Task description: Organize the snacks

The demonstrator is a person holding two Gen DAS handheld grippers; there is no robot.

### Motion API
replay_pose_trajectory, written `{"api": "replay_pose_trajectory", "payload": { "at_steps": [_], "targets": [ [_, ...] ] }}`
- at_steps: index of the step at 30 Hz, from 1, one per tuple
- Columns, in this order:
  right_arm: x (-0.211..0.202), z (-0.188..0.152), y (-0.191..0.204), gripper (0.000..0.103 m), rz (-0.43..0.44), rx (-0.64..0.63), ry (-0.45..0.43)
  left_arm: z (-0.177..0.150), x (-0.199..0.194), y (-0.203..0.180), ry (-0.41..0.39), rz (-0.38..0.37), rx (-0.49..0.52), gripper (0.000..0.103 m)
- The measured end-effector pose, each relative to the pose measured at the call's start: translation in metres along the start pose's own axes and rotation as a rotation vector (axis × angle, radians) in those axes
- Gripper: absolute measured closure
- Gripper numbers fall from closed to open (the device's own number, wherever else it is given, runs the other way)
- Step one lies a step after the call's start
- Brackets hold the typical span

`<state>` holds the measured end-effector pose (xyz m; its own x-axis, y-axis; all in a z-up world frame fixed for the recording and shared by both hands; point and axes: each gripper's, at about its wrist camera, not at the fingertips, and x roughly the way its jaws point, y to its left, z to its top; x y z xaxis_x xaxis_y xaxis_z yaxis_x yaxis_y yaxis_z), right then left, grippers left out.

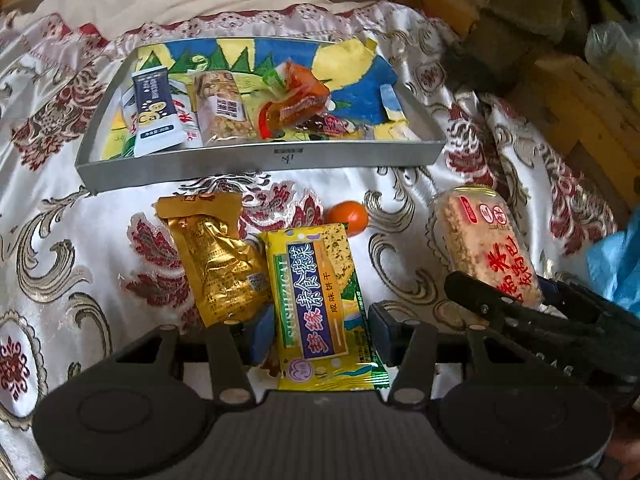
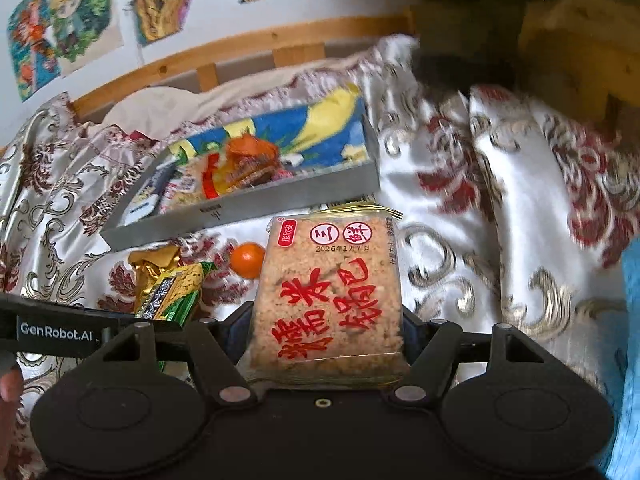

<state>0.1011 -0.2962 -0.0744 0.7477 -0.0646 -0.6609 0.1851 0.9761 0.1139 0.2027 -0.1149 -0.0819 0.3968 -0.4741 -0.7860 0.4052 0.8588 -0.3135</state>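
Left gripper (image 1: 316, 330) is clamped on the yellow cracker pack (image 1: 320, 300) and the right gripper (image 2: 326, 330) on the rice cake pack (image 2: 330, 296), both short of the tray (image 1: 260, 164). Those wrappers look slick, so either could slip out, or the two grippers bump since they're so close together.

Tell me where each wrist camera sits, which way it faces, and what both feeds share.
Left wrist: on the left gripper, angled down at the yellow cracker packet it holds; right gripper intrudes at right.
Right wrist: on the right gripper, angled down at the rice cake packet it holds; left gripper's body and a fingertip show at left.
Shared: metal tray, small orange, gold packet.
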Motion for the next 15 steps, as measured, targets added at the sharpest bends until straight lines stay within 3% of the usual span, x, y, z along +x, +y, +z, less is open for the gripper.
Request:
{"api": "replay_pose_trajectory", "payload": {
  "at_steps": [5, 10, 15],
  "targets": [
    [-0.006, 0.004, 0.004, 0.031, -0.005, -0.021, -0.087, 0.009, -0.013, 0.006, -0.045, -0.043, -0.076, 0.048],
    [-0.009, 0.01, 0.002, 0.031, 0.0, 0.006, -0.149, 0.018, -0.032, 0.002, -0.176, -0.002, -0.04, 0.048],
    [-0.009, 0.014, 0.005, 0.031, 0.015, 0.009, -0.206, 0.036, -0.044, 0.006, -0.318, -0.033, -0.06, 0.048]
  ]
}}
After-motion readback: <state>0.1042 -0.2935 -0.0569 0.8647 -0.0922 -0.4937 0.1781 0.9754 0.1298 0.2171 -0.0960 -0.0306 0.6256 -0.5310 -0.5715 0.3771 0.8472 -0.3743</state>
